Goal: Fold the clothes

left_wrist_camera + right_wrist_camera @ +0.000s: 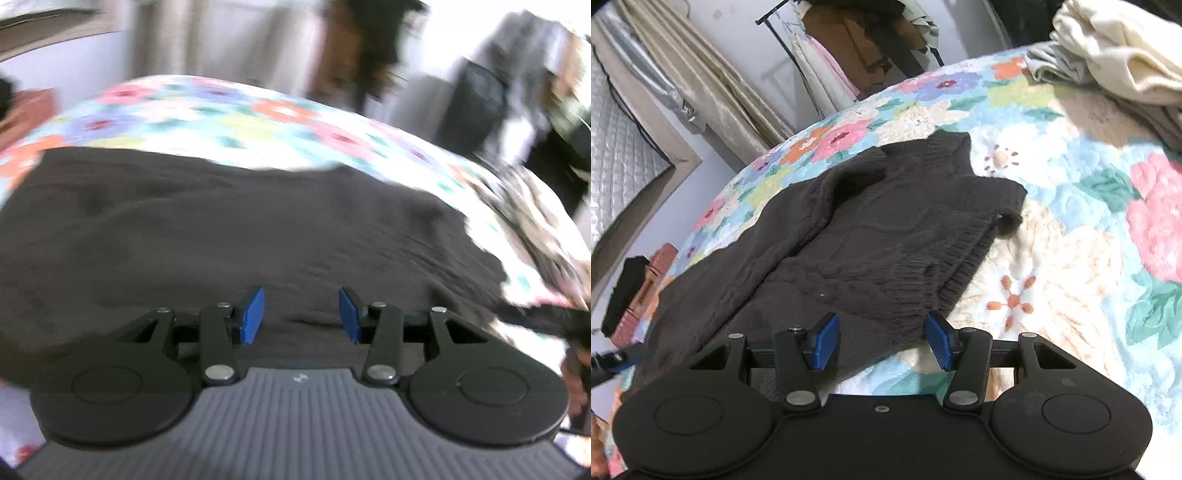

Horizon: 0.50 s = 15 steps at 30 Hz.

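Sweater [871,229] lying spread on a floral bedspread [1071,236], seen from both wrist cameras.
Dark knit, with the collar toward the far side of the bed and the ribbed hem nearest the right hand-held gripper [882,341]. Both the left hand-held gripper [301,315] and the right have blue pads [827,343] spread apart and pinch nothing; dark knit shows in the gap between each pair. Cream and grey clothes [1115,55] are piled at the far right corner of the bed. The left view is blurred.
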### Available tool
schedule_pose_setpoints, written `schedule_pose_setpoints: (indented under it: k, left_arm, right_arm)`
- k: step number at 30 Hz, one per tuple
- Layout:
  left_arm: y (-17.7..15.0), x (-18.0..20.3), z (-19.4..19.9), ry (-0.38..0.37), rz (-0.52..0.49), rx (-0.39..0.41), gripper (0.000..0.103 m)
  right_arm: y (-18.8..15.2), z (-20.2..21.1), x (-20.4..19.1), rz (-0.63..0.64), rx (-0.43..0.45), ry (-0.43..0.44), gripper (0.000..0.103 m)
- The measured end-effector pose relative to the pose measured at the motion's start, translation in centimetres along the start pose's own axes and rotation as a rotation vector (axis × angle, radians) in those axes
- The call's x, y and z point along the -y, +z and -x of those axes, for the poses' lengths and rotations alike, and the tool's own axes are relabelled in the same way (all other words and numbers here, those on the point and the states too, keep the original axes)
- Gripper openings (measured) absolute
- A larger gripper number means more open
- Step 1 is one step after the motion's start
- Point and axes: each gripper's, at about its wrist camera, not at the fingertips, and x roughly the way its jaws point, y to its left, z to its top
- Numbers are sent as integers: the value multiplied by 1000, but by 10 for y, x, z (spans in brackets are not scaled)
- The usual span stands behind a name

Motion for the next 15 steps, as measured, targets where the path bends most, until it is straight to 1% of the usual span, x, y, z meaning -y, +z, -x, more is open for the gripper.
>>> schedule_pose_setpoints:
  k: [2,3,5,8,9,11,12,14,15]
  left_arm:
    - [-4,25,-14,-58,-54,-25,46]
    - [-5,34,-22,-76,-82,-36,46]
    - [-6,51,-34,-94,-127,-48,46]
    - [-9,72,-47,-138,-160,-60,47]
    - [-10,77,-53,-148,-159,-71,47]
    - [-13,84,-61,-158,-156,-86,47]
    - [-16,87,-64,-157,-159,-87,47]
    - [-20,92,-68,-157,-192,-86,47]
    - [-21,94,-70,-157,-215,-85,47]
  right_arm:
    - [3,-2,10,-37,-17,43,59]
    - [4,-4,15,-61,-39,76,61]
    - [5,-9,24,-108,-105,149,68]
    - [5,-23,35,-166,-250,247,69]
    - [6,-28,36,-172,-264,249,69]
    - [12,-39,38,-177,-253,236,69]
    - [16,-45,39,-191,-221,229,69]
    - [24,-51,41,-223,-128,222,68]
    - [26,-54,42,-237,-90,231,56]
